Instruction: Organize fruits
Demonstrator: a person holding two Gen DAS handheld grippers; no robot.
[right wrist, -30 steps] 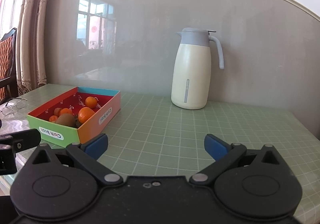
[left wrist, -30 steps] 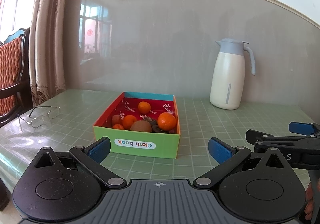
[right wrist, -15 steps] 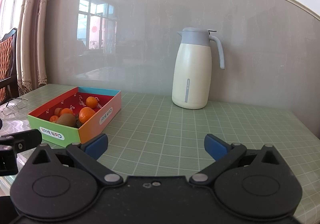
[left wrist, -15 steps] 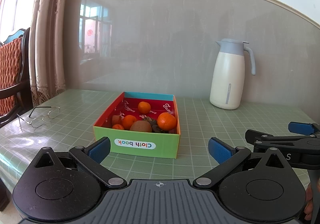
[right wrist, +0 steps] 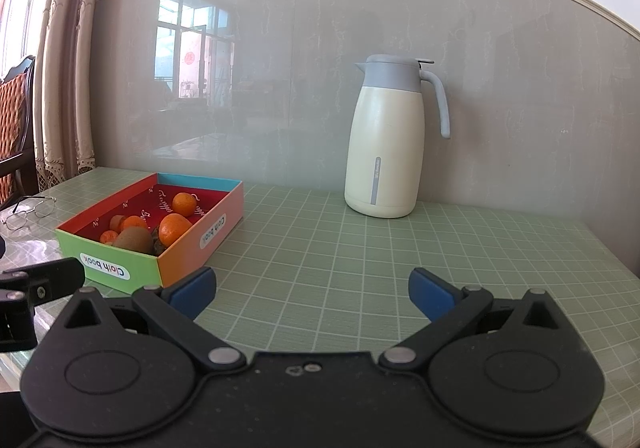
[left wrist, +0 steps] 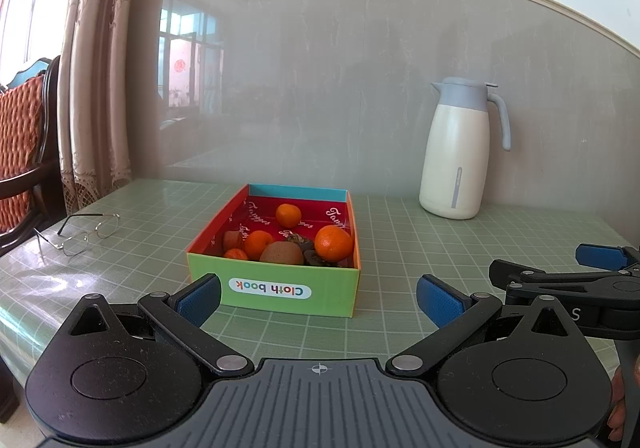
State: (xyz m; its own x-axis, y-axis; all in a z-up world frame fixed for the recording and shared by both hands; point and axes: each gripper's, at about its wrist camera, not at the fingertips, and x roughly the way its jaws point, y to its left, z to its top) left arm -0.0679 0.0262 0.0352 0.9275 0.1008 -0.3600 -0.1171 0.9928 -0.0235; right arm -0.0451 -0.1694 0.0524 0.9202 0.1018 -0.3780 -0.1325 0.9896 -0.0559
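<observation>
Both the left tongs [left wrist: 318,298] and the right tongs [right wrist: 312,290] are spread wide and hold nothing, low over the green tabletop [right wrist: 360,248], and the oranges [left wrist: 333,243] and a brown kiwi [left wrist: 281,253] sit in the colorful box [left wrist: 276,288] near a white jug [right wrist: 385,144].

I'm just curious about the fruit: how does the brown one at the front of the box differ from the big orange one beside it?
The kiwi is dull brown and egg-shaped; the big orange is bright, glossy and round. The kiwi lies against the green front wall of the box, while the orange sits by the right wall and rises higher. Both rest inside the box, untouched by either claw.
</observation>
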